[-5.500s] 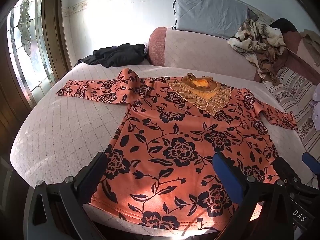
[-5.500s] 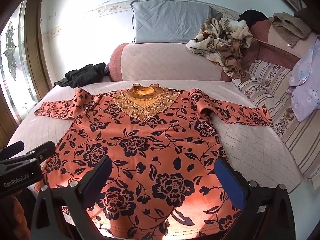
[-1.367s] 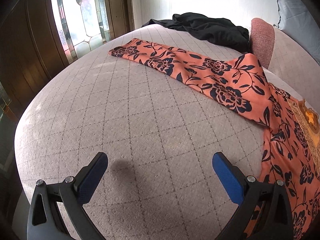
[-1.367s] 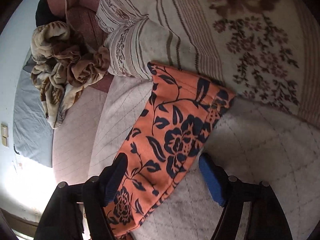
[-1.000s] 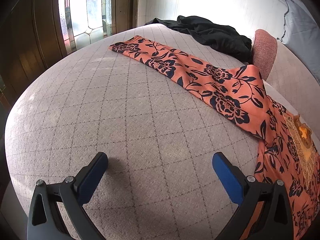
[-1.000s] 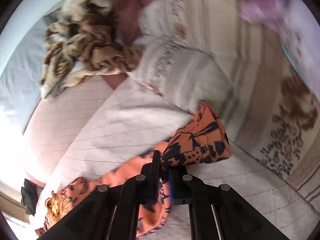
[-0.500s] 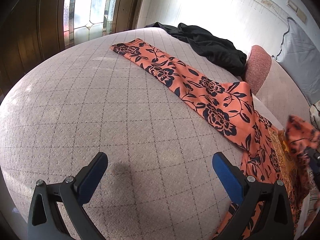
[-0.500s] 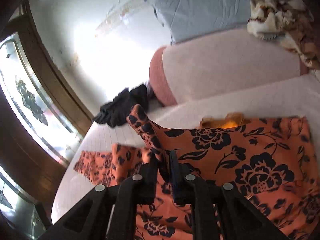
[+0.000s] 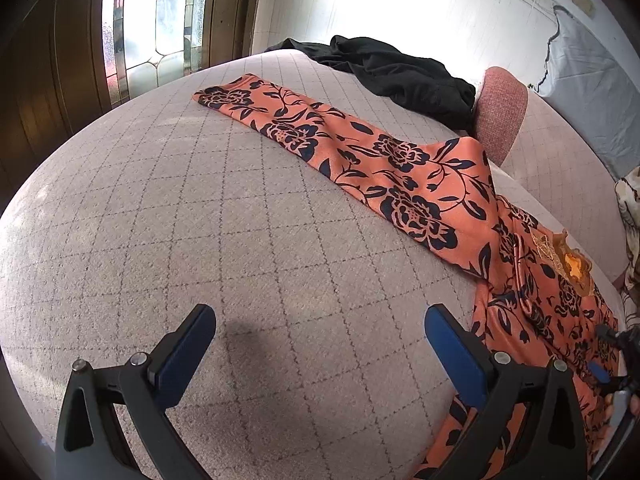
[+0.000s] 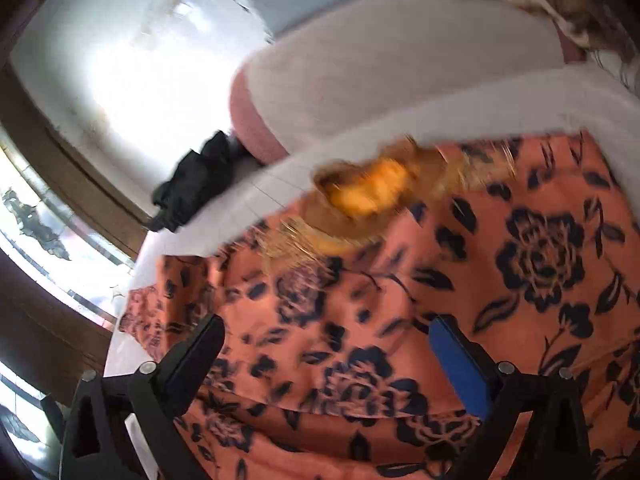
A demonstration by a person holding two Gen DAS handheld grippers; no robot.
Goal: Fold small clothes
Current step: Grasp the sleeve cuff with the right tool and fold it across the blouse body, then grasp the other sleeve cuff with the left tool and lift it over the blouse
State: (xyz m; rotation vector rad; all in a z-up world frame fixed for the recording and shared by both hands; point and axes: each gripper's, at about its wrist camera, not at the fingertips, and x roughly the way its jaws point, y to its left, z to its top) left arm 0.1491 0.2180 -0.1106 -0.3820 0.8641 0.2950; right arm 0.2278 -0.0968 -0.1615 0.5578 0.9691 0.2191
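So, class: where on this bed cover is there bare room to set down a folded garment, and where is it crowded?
Free: the broad quilted bed cover between the window, the outstretched sleeve and the open left gripper. Crowded: the far edge under the black clothes, and the right, covered by the orange top.

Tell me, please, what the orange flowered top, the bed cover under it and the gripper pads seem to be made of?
Orange flowered top: looks like a thin, smooth knit with a slight sheen; it lies limp and creases softly.
Bed cover: seems a matte, nubby woven or quilted cloth, with a stitched diamond grid.
Gripper pads: blue, matte, probably rubber or soft plastic, on black hard-plastic fingers.
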